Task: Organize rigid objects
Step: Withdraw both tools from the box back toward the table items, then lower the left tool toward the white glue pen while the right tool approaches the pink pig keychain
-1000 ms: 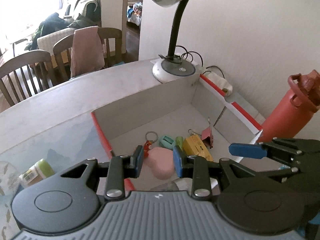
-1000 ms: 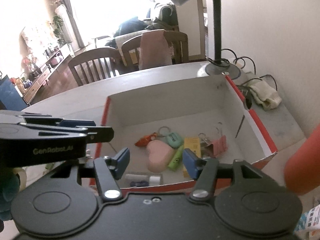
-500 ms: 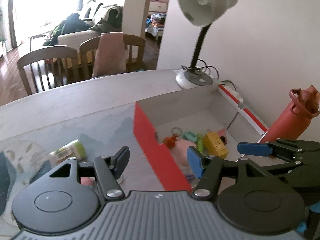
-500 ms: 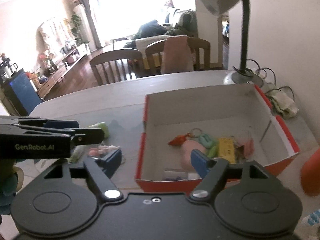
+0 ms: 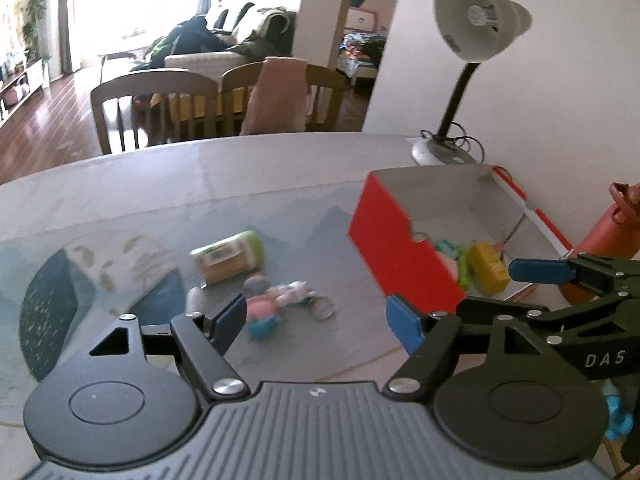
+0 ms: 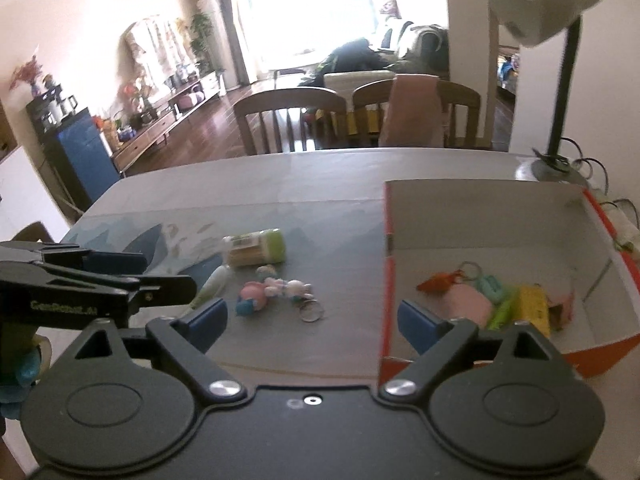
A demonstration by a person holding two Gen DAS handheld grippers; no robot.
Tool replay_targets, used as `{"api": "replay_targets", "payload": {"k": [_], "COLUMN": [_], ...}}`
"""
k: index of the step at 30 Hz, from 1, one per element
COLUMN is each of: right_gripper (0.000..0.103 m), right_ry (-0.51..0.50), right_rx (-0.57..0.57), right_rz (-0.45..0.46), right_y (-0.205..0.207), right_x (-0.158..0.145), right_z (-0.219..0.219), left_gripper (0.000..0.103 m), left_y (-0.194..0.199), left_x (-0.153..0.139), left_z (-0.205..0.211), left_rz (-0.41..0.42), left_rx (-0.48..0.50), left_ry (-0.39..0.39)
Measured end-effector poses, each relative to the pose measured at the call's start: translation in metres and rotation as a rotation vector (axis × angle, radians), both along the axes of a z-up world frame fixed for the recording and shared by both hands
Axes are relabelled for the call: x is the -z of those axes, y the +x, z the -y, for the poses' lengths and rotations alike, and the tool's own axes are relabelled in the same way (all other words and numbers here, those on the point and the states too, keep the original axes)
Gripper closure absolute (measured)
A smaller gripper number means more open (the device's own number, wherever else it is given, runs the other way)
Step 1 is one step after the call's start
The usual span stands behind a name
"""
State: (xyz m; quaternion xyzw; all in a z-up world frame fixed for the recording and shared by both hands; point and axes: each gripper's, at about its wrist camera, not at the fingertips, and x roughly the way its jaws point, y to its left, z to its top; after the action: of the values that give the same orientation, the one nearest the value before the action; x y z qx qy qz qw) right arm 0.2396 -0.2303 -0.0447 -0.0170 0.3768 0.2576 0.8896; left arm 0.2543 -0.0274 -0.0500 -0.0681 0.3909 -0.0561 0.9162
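both hand-held grippers swung off the box (image 6: 486, 216), jaws opening wide, empty; only left view shows red bottle (image 5: 608, 228).

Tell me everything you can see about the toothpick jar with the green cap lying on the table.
The toothpick jar is a small clear cylinder, plastic by the look, packed with pale wooden sticks, with a light green cap on one end and a printed label on its side. It lies on its side on the table, left of the red box and behind the cartoon keychain. A pale tube lies close by its uncapped end. Neither gripper touches it.
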Motion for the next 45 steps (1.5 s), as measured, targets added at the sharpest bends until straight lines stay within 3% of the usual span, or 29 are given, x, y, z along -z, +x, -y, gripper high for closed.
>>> {"api": "replay_targets", "payload": {"k": [10,14,28,35,38,45], "right_gripper": [0.011,0.011,0.024,0.03,0.037,0.043], "right_ry": [-0.132,-0.195,-0.367,-0.393,-0.392,-0.4], "right_rx": [-0.13,-0.16,-0.154,-0.157,-0.154,-0.16], "right_rz": [0.021,0.038,0.045,0.048,0.037,0.049], "right_y": [0.01,0.015,0.044,0.054,0.059,0.07], "right_x": [0.021,0.038,0.092,0.108,0.114,0.122], "right_z": [-0.046,-0.064,-0.104,-0.115,-0.118,-0.125], "left_gripper": [0.018,0.0,0.0,0.0,0.0,0.0], "left_y": [-0.02,-0.019,-0.003,0.008,0.012,0.019], "left_x": [0.026,0.042,0.098,0.119,0.125,0.132], "left_z": [-0.045,-0.054,-0.083,-0.088,-0.09,-0.084], "left_rz": [-0.013,-0.027,-0.063,-0.083,-0.089,-0.078], "left_rx": [-0.076,-0.096,-0.22,-0.236,-0.241,-0.213], "left_ry": [-0.035,-0.02,-0.002,-0.009,-0.022,0.004]}}
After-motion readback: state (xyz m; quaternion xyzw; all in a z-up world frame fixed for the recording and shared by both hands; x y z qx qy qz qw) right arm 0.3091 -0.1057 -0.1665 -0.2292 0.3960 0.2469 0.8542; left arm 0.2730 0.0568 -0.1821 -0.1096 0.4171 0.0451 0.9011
